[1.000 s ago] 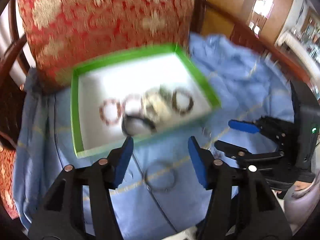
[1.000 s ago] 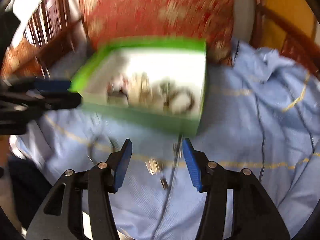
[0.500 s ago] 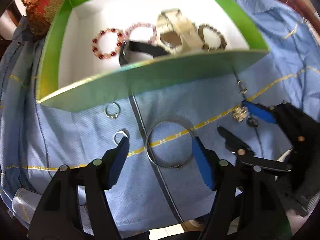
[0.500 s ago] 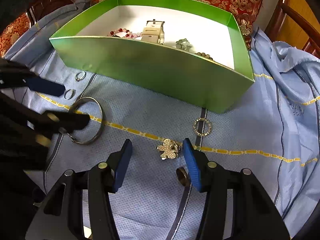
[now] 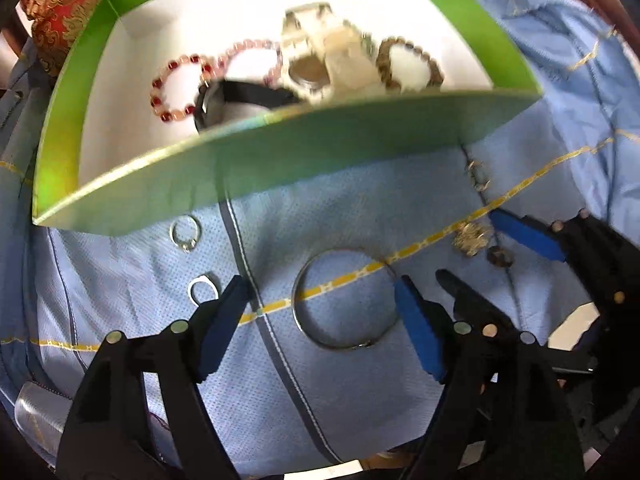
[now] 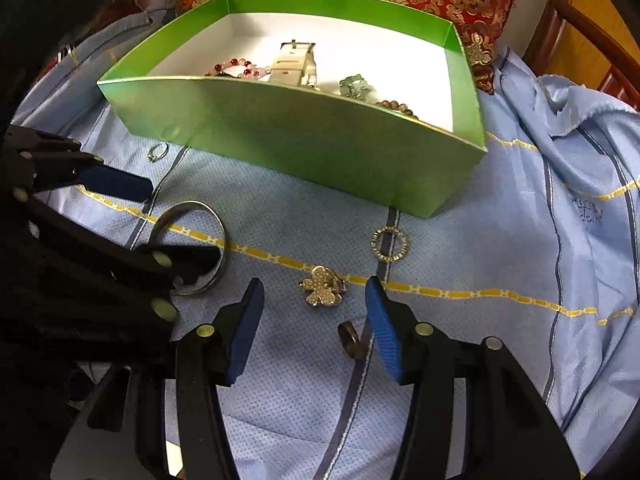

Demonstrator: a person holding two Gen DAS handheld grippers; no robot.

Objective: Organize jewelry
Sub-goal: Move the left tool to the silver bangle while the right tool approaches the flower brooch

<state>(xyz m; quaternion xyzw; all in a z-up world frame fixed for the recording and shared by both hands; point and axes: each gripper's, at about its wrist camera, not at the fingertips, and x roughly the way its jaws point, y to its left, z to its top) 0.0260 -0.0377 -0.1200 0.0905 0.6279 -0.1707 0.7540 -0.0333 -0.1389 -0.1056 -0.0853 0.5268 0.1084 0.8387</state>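
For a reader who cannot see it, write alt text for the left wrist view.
The left gripper points down with its jaws opening around a large silver metal bangle lying on blue cloth, not touching it. Beyond stands a green cardboard box holding bracelets and watches.

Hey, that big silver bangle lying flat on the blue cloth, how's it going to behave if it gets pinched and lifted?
The silver bangle looks like a rigid metal hoop, so it should hold its shape. Its polished rim may slip between the left gripper's opening pads. Lying flat on the soft blue cloth, it offers little edge; set on its rim, it would likely roll.
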